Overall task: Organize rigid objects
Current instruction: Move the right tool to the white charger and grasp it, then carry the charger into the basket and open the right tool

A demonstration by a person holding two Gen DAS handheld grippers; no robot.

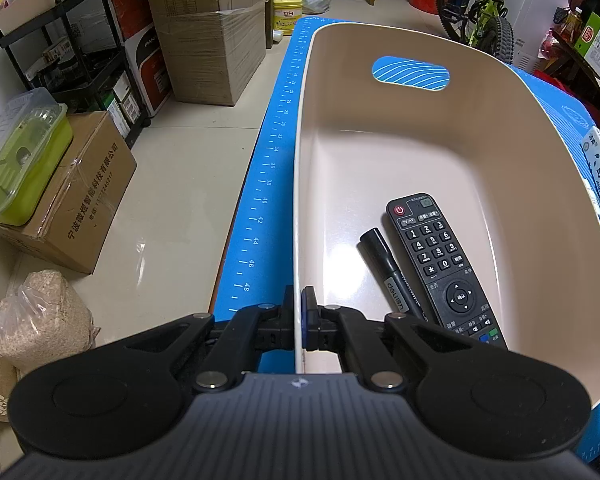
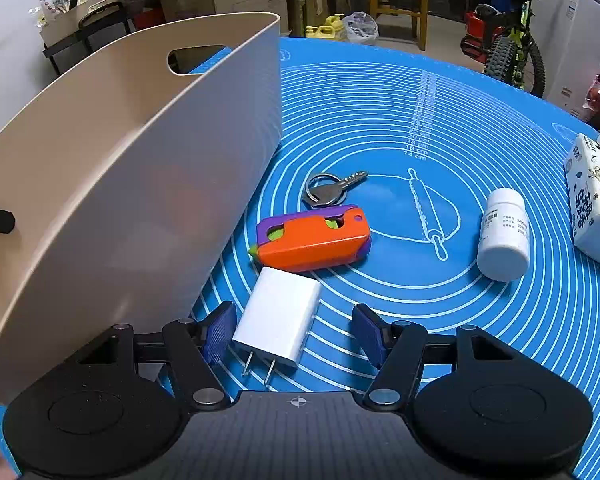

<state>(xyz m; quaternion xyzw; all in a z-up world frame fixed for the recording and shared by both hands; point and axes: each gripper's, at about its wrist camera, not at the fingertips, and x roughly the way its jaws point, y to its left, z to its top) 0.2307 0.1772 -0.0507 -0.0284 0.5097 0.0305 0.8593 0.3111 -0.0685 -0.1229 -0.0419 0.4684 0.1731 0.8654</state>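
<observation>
So the right gripper is spread wide around the white charger, which lies flat on the blue mat with its long axis pointing away and prongs toward the camera. Left pad nearly touches; the bin wall crowds that side, with open mat to the right. The left gripper pinches the bin rim.

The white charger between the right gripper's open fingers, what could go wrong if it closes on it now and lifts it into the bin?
1. The white charger lies off-centre in the right gripper, near one pad; closing may twist or push it rather than clamp it.
2. The beige bin wall stands right beside that finger, so the lift might bump it, though the left gripper pinches the rim.
3. The orange toy lies just beyond the charger and could get nudged.
</observation>
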